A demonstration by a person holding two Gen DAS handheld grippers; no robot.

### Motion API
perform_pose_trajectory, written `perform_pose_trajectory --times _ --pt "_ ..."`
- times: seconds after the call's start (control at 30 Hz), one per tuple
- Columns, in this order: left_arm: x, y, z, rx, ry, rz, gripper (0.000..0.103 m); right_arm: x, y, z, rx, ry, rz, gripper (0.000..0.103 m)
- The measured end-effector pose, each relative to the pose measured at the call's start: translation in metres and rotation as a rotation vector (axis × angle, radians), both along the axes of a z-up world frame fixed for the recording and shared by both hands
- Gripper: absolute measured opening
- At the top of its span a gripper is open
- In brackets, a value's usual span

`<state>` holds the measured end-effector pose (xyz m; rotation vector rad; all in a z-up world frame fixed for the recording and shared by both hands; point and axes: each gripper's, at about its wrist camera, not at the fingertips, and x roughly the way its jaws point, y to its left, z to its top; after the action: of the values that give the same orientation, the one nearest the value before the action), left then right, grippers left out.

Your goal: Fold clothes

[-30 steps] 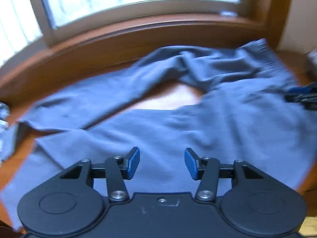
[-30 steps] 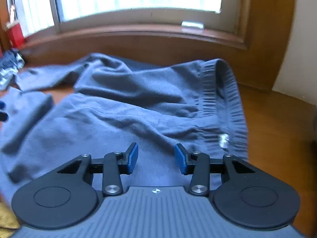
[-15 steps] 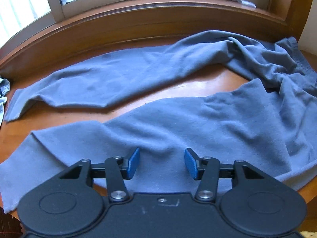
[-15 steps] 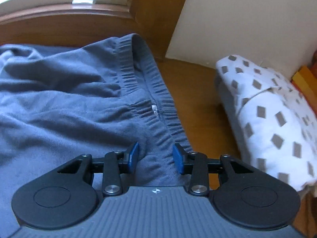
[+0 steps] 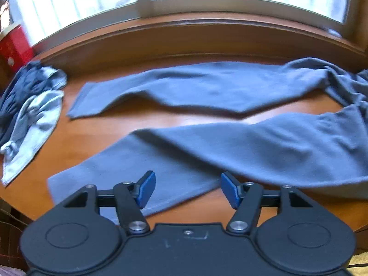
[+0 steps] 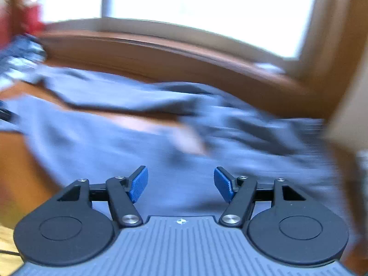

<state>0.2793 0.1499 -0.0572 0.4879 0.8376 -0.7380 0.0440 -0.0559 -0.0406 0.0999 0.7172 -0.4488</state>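
Note:
A pair of blue-grey sweatpants (image 5: 230,151) lies spread on the round wooden table (image 5: 76,142), its two legs stretched toward the left with bare wood between them. My left gripper (image 5: 187,189) hovers open above the near leg's cuff end, holding nothing. In the right wrist view the same sweatpants (image 6: 138,149) appear heavily blurred, and my right gripper (image 6: 180,184) is open over the near side of the fabric, also holding nothing.
A crumpled pile of light and dark clothes (image 5: 30,108) lies at the table's left edge. A red box (image 5: 13,46) stands on the wooden window sill (image 5: 195,36) behind. The table's front edge (image 5: 358,225) runs close under the left gripper.
The left view has swung left toward the leg cuffs and the clothes pile. The right view has swung back left, from the waistband and patterned pillow to the pants, with strong motion blur.

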Motion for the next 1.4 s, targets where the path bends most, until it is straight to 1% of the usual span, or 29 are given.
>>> perform_pose_trajectory --times 0.07,0.23,0.33,0.43,0.5,0.53,0.6,0.7,0.87,1.0,1.07,1.13,1.17,1.2,1.23,1.27,1.33,1.4 --pt "0.020 0.023 -0.001 0.002 0.005 -0.022 0.060 0.031 0.031 -0.002 0.083 -0.036 0.061 0.067" --pt "0.064 0.078 -0.003 0.005 0.006 -0.096 0.061 0.114 0.110 -0.006 0.116 -0.016 0.195 0.067" --pt "0.084 0.098 -0.007 0.018 0.012 -0.101 0.061 0.157 0.139 -0.011 0.051 0.024 0.300 0.067" --pt "0.098 0.115 -0.009 -0.004 0.037 -0.112 0.061 0.190 0.156 -0.012 0.012 0.066 0.364 0.067" --pt "0.102 0.122 -0.011 -0.009 0.036 -0.121 0.062 0.209 0.154 -0.015 0.004 0.091 0.399 0.072" --pt "0.103 0.123 -0.012 -0.008 0.028 -0.128 0.062 0.216 0.155 -0.016 0.004 0.107 0.414 0.073" --pt "0.104 0.125 -0.014 -0.005 0.012 -0.143 0.063 0.229 0.158 -0.019 -0.001 0.144 0.445 0.073" --pt "0.108 0.126 -0.017 -0.001 0.013 -0.153 0.063 0.243 0.160 -0.022 -0.032 0.183 0.496 0.073" --pt "0.117 0.121 -0.019 0.005 0.030 -0.162 0.063 0.263 0.154 -0.026 -0.038 0.215 0.551 0.073" --pt "0.122 0.112 -0.020 0.013 0.039 -0.177 0.064 0.279 0.146 -0.029 -0.060 0.233 0.566 0.074" --pt "0.125 0.108 -0.021 0.017 0.044 -0.184 0.064 0.285 0.142 -0.031 -0.034 0.253 0.600 0.076" --pt "0.124 0.102 -0.022 0.023 0.049 -0.200 0.064 0.290 0.135 -0.037 0.006 0.286 0.632 0.076" --pt "0.123 0.100 -0.022 0.027 0.044 -0.213 0.064 0.291 0.132 -0.038 0.030 0.279 0.648 0.071" --pt "0.121 0.097 -0.022 0.030 0.040 -0.226 0.065 0.291 0.129 -0.039 0.050 0.272 0.663 0.045" --pt "0.119 0.095 -0.023 0.034 0.025 -0.254 0.066 0.289 0.129 -0.036 0.030 0.259 0.674 0.027" --pt "0.117 0.092 -0.023 0.038 0.006 -0.288 0.068 0.286 0.129 -0.034 0.010 0.246 0.685 0.006" --pt "0.115 0.086 -0.025 0.060 -0.046 -0.362 0.069 0.278 0.132 -0.025 -0.040 0.206 0.706 0.006" --pt "0.117 0.079 -0.025 0.075 -0.077 -0.426 0.070 0.265 0.139 -0.013 -0.081 0.156 0.733 0.006"
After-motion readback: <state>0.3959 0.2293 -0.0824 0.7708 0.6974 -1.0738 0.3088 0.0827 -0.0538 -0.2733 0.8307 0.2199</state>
